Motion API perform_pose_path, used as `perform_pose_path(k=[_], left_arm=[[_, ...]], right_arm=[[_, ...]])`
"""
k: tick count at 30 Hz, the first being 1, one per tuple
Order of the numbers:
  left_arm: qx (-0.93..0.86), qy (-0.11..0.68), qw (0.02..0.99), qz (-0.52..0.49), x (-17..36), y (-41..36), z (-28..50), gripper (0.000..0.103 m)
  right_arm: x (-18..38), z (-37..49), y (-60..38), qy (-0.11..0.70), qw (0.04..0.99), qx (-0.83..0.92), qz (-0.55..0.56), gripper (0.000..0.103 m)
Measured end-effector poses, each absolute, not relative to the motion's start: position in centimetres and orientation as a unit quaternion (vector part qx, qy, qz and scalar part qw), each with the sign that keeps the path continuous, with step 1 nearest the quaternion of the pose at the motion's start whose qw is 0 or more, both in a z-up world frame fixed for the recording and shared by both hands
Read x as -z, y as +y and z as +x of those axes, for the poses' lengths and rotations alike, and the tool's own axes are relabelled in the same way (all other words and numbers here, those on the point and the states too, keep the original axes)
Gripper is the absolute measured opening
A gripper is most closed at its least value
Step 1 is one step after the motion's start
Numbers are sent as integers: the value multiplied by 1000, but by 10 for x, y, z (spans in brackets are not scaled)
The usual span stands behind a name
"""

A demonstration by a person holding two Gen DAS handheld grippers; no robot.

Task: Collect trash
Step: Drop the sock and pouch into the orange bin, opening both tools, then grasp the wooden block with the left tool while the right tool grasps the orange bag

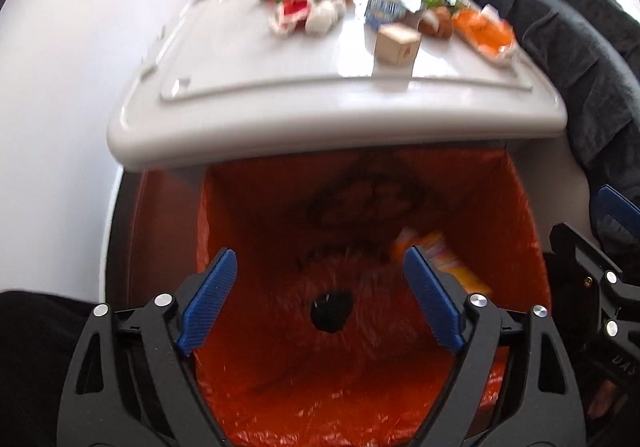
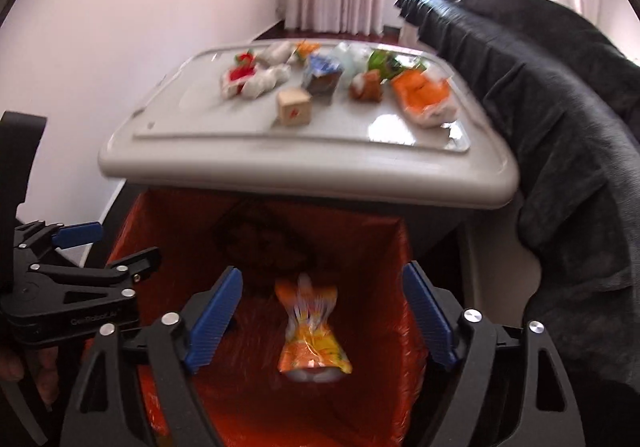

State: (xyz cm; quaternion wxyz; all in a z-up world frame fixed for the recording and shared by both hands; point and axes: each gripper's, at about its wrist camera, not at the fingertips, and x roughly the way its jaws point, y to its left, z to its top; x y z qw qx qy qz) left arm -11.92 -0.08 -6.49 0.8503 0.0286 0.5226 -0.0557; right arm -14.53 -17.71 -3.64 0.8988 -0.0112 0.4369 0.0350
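Both the left claw (image 1: 320, 287) and right claw (image 2: 322, 311) gape wide, empty, above the orange-lined bin (image 2: 384, 287); a snack wrapper (image 2: 312, 331) lies inside.

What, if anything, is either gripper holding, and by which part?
Nothing. The left gripper and right gripper are both open over the bin; the orange wrapper sits between the right fingers, untouched.
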Motion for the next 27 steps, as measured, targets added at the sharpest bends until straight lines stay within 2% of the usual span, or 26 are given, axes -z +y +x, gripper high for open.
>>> perform_pose_path(k=[2, 10, 27], left_arm=[[79, 505, 860, 15, 56, -3, -115, 90], [116, 441, 890, 7, 35, -30, -73, 90], [132, 439, 889, 7, 75, -92, 48, 90]], right_arm=[[30, -144, -182, 426, 904, -29, -8, 85], [0, -130, -196, 367, 930, -7, -26, 91], [-10, -76, -233, 338, 940, 36, -22, 92]])
